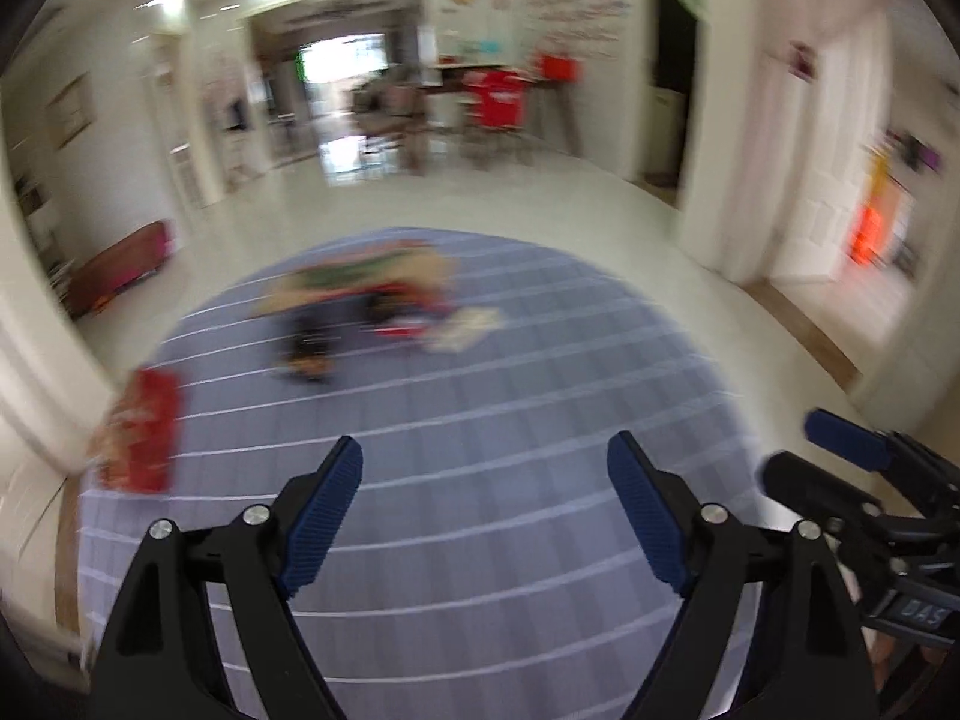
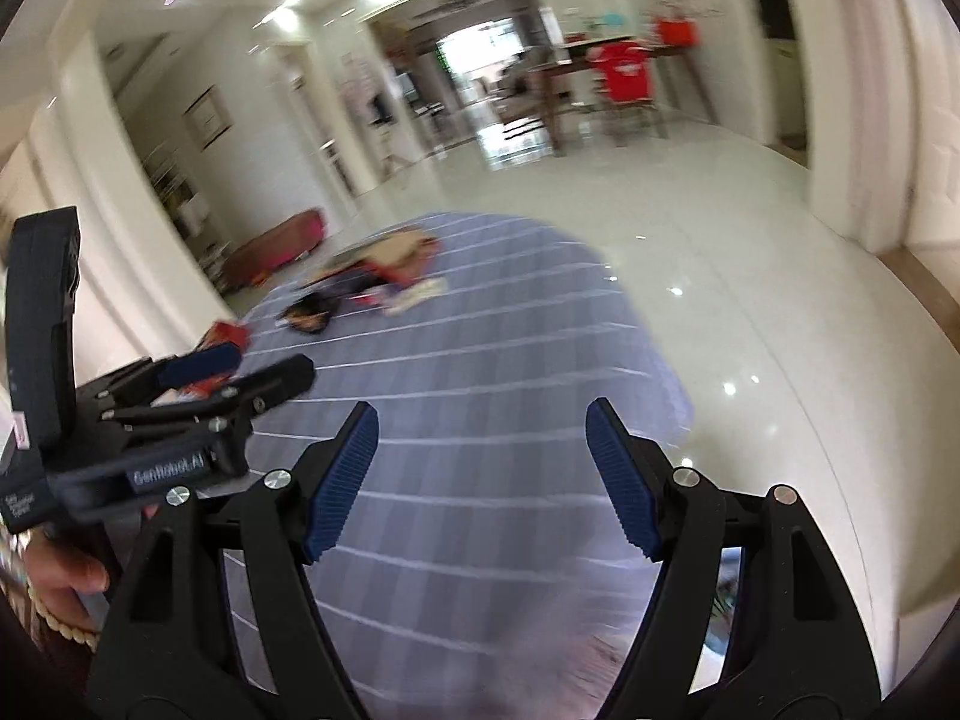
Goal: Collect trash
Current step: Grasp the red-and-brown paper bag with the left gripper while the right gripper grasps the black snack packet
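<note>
Both frames are motion-blurred, so detail is limited.

Your left tongs (image 1: 485, 507) are spread wide with nothing between the blue pads (image 1: 324, 516). Your right tongs (image 2: 483, 477) are the same: jaws apart, holding nothing. Both hover above a blue-grey striped rug (image 1: 480, 420) lying on a glossy white tile floor (image 2: 720, 276).

Trash location: a pile of litter (image 1: 372, 300) sits on the far part of the rug, well apart from both tongs. It reads as tan cardboard, something dark, red bits and a pale crumpled sheet at its right edge; the blur stops me naming items exactly. The right wrist view shows the same pile (image 2: 372, 282) up and left of the right tongs.

A separate red packet (image 1: 144, 432) lies at the rug's left edge, nearer to you than the pile, left of the left tongs. In the right wrist view it is mostly hidden behind the left tongs.

The two tongs are side by side, near each other: the right one shows at the right edge of the left view, the left one at the left edge of the right view.

A table with red chairs (image 2: 624, 78) stands far back in the room.
</note>
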The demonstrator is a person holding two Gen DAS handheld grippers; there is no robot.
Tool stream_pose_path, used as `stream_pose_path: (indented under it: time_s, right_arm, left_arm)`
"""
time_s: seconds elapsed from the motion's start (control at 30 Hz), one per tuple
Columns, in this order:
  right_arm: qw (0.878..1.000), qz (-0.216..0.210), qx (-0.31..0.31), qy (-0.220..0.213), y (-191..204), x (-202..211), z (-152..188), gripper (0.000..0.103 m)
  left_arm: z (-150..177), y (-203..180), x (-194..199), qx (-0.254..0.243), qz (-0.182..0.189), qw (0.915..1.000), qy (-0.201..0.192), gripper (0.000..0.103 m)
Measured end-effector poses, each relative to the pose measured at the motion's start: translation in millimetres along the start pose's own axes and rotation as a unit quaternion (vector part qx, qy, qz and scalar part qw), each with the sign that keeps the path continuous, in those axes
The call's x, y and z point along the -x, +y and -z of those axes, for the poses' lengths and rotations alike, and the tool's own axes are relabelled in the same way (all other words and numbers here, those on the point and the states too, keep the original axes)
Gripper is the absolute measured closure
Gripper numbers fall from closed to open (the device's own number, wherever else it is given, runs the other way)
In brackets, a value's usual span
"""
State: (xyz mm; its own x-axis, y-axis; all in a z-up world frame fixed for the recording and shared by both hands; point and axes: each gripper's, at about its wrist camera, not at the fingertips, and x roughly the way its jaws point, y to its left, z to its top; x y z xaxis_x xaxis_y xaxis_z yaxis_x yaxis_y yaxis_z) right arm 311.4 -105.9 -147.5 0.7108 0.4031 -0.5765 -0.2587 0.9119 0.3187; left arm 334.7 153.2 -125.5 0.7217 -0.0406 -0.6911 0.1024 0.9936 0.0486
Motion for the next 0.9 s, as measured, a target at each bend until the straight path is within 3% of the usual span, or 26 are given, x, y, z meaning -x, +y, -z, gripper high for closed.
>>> stream_pose_path:
  time_s: [0.23,0.37,0.57,0.8,0.83,0.87,0.9]
  right_arm:
    - [0.998,-0.028,0.056,0.032,89.9,-73.6,-20.4,0.032]
    - [0.996,-0.032,0.070,0.049,123.6,-111.6,-28.7,0.032]
    - [0.991,-0.011,0.113,0.070,158.6,-168.5,-42.8,0.031]
    - [0.985,0.025,0.141,0.095,171.9,-229.9,-53.8,0.031]
    - [0.985,0.024,0.135,0.101,169.5,-237.3,-54.0,0.031]
    - [0.985,0.024,0.130,0.107,170.0,-242.1,-51.9,0.040]
    - [0.985,0.025,0.125,0.117,166.9,-249.1,-51.7,0.062]
  left_arm:
    - [5.0,151.5,-6.6,0.106,-0.087,0.9905,-0.004,0.015]
    - [15.2,211.2,-19.3,0.161,-0.097,0.9822,0.006,0.015]
    - [26.1,246.6,-54.1,0.194,-0.085,0.9766,0.037,0.014]
    - [13.2,246.3,-82.1,0.168,-0.070,0.9821,0.046,0.015]
    - [11.0,245.6,-84.6,0.166,-0.074,0.9823,0.047,0.019]
    - [9.2,244.1,-86.6,0.163,-0.077,0.9824,0.047,0.027]
    - [8.2,244.4,-88.5,0.162,-0.078,0.9825,0.050,0.044]
